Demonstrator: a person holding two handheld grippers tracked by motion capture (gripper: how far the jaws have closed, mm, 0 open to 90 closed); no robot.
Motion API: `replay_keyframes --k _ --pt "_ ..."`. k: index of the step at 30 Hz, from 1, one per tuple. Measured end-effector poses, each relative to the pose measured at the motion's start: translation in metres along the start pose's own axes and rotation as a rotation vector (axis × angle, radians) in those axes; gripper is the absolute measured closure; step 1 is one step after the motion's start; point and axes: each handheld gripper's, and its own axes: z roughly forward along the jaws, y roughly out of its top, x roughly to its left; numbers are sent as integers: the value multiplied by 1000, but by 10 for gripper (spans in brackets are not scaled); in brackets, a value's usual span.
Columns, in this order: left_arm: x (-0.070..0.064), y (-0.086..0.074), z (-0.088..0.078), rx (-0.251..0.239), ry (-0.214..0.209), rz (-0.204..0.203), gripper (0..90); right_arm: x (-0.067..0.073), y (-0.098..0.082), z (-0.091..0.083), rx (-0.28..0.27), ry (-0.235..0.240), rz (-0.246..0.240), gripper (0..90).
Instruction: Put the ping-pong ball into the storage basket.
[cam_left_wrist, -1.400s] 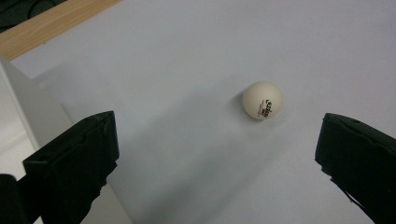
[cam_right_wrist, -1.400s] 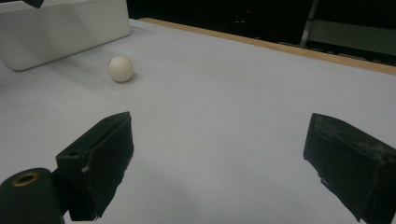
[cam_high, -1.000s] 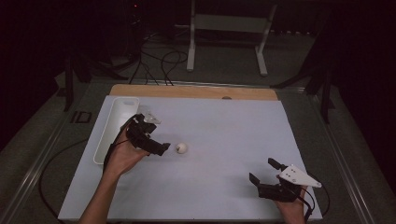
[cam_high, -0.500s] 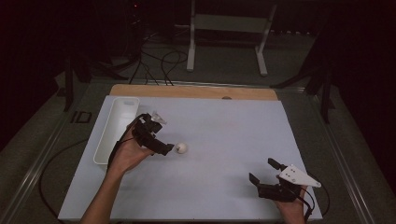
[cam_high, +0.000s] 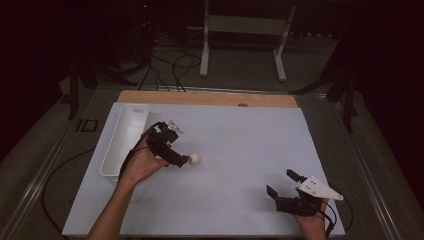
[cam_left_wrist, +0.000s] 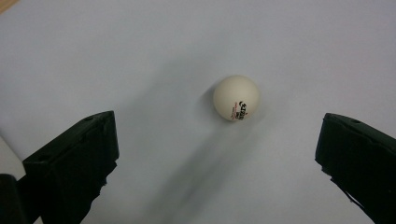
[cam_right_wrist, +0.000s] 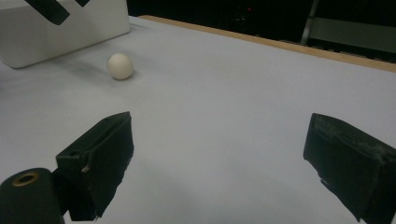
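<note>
A small white ball (cam_high: 194, 158) with a dark printed mark lies on the pale table sheet (cam_high: 235, 140). It appears in the left gripper view as the ball (cam_left_wrist: 236, 98), ahead of and between the wide-apart jaws, touching neither. My left gripper (cam_high: 181, 159) is open and hovers just left of the ball. My right gripper (cam_high: 282, 183) is open near the front right of the table with nothing between its jaws. From the right gripper view the ball (cam_right_wrist: 120, 66) rests far off at the upper left.
A long white tray (cam_high: 123, 140) stands at the table's left side, and its wall (cam_right_wrist: 60, 25) shows in the right gripper view. A wooden strip (cam_high: 210, 98) runs along the far edge. Cables and a white stand (cam_high: 242, 35) are on the floor beyond.
My left gripper has moved right and slightly forward, closing in on the ball. The ball and the right gripper have stayed put.
</note>
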Motion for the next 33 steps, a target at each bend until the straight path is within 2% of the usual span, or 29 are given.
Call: replay_keyframes --k 6,19,33 --pt "2 1 4 10 -11 -7 1 0 0 0 3 0 1 80" --pt "2 3 16 68 -16 14 1 0 0 0 5 1 -2 80" --pt "0 7 26 91 -27 23 1 0 0 0 6 1 -3 80"
